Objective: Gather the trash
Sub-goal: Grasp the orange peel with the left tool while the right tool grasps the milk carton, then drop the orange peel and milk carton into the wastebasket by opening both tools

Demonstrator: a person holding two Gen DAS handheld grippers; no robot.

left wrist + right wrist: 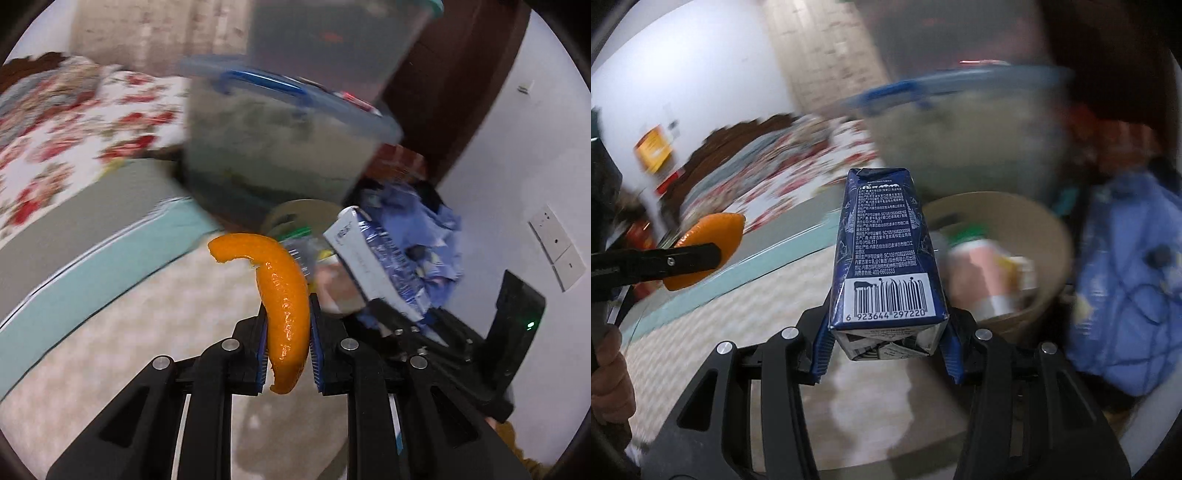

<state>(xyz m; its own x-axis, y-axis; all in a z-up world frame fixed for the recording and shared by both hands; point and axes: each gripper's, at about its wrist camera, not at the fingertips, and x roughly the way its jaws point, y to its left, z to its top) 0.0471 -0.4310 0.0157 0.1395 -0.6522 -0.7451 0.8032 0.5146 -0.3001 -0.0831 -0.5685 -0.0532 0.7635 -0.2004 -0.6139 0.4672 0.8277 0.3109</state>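
A: While the left wrist view is blurring at its edges, the left gripper (287,338) is clenching an orange peel (284,310), pads pressing on both sides of it. The peel's long axis is running along the fingers and curling over to the left at its far tip.

B: And the bin?

A: A tan round bin (295,212) is sitting ahead of that tip and slightly to the right, partly hidden behind the peel, with packaging already lying inside. The right gripper (380,295) is showing to the right, gripping a blue milk carton (373,258) whose top end is reaching just beside the bin's rim.

B: What is the right wrist view giving?

A: There the right gripper (886,325) is squeezing the milk carton (886,258) at its lower end, barcode facing the camera, long axis pointing straight away along the fingers. The bin (1045,236) is lying ahead and to the right of the carton, open mouth tilting toward us, a pale wrapper (982,280) resting in it. The left gripper (701,258) with the peel (713,236) is hanging off to the left, well apart from the bin.

B: So which hand is closer?

A: I am judging the right one nearer; its carton is needing only a short swing rightward over the rim, while the peel is having farther to travel.
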